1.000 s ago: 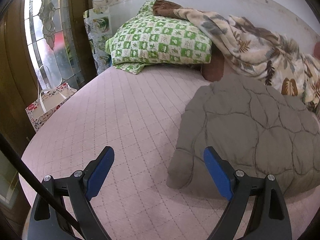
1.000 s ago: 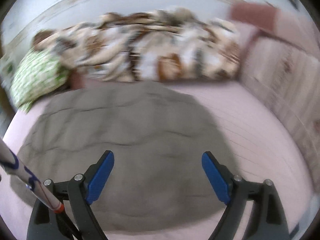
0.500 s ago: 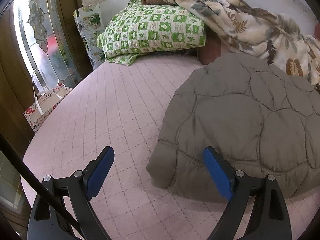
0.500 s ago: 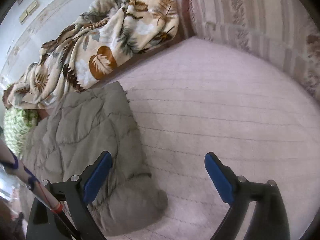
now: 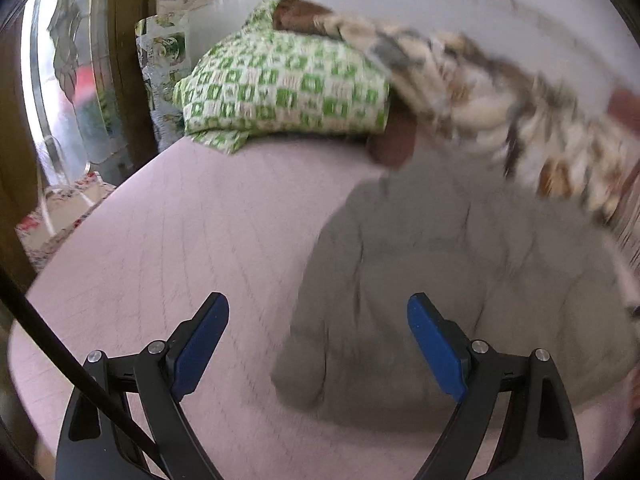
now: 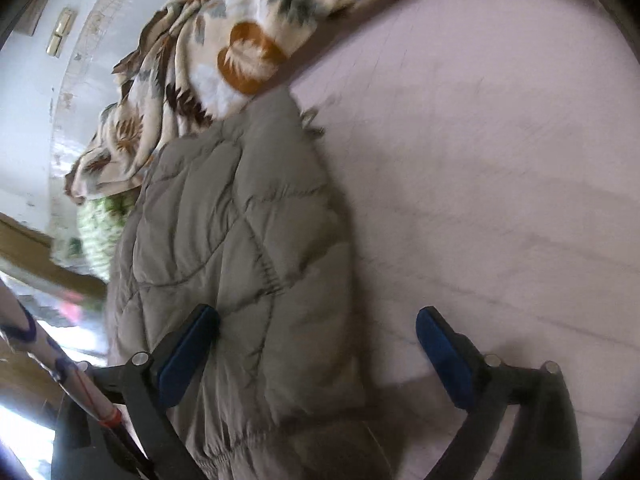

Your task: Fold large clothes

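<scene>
I am holding my left tongs [image 5: 318, 320] spread wide over the pink bedspread [image 5: 192, 232], gripping nothing. The grey quilted jacket [image 5: 460, 280] is lying flat on the bed, its sleeve end reaching between my fingers. My right tongs [image 6: 318, 336] are gaping too, straddling the jacket's [image 6: 240, 240] edge without pinching it. A floral bag [image 5: 60, 216] is sitting beside the bed; I cannot tell what it is holding.

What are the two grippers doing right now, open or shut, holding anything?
Left gripper: open, holding nothing, above the grey quilted jacket.
Right gripper: open, holding nothing; jaws straddle the jacket's edge, not closed on it.
</scene>
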